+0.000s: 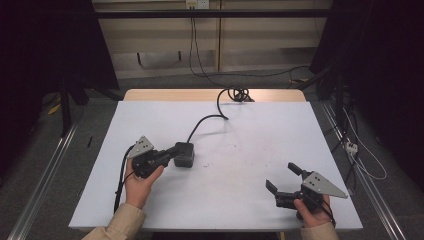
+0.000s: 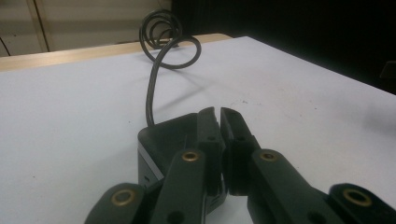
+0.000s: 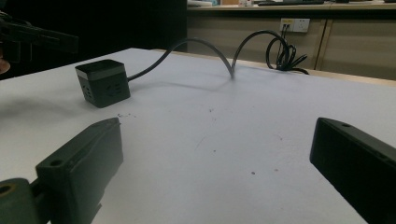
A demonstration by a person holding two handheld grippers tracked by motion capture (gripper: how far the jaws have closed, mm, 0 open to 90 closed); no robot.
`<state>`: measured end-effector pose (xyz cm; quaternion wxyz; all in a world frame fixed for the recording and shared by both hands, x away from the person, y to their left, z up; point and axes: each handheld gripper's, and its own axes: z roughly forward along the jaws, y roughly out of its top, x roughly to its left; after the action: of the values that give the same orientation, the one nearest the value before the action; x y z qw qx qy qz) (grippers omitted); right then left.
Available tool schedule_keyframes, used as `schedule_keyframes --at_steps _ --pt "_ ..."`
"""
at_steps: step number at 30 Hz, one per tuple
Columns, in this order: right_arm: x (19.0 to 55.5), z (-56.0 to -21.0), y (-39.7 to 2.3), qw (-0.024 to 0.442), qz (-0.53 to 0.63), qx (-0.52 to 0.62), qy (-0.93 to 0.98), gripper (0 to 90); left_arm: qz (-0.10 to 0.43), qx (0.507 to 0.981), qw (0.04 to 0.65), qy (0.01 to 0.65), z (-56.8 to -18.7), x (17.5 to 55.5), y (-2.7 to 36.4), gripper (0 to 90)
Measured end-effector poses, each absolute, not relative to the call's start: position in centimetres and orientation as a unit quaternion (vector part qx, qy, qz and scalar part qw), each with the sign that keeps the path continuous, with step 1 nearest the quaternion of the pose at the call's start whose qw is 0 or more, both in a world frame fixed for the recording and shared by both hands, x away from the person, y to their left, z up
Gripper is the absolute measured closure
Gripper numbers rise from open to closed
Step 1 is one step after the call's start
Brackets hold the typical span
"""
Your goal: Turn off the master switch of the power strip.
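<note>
Left tongs [image 1: 171, 151]: jaws pinched together with barely a slit between them, tips resting on the near top edge of the black cube box [image 1: 184, 154]; nothing is caught between the pads that I can see. The box sits left of centre on the white worktop [image 1: 240, 200], its cable [image 1: 207, 120] snaking toward the far edge and ending in a coil.

Right tongs [image 1: 281, 179]: jaws spread wide, empty, held low near the right front corner, well apart from the box.

My read: I am at the contact step, pressing or nudging the box with clenched tips. Next move calls for a steady push, or reopening to straddle the box.

Box: matte hard plastic, rounded corners, pale band under the lid, small ports on one side. Cable: thick, rubbery, springy loops. Worktop: smooth, lightly speckled.
</note>
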<state>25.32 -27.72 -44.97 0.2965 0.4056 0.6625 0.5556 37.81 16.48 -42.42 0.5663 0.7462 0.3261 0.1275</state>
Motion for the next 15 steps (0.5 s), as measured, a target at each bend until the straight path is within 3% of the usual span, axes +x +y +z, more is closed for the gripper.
schedule_keyframes --at_steps 15 --pt "25.32 -44.99 -27.75 0.297 0.555 0.407 0.662 2.0 0.117 0.748 0.561 0.335 -42.40 38.23 15.90 90.0"
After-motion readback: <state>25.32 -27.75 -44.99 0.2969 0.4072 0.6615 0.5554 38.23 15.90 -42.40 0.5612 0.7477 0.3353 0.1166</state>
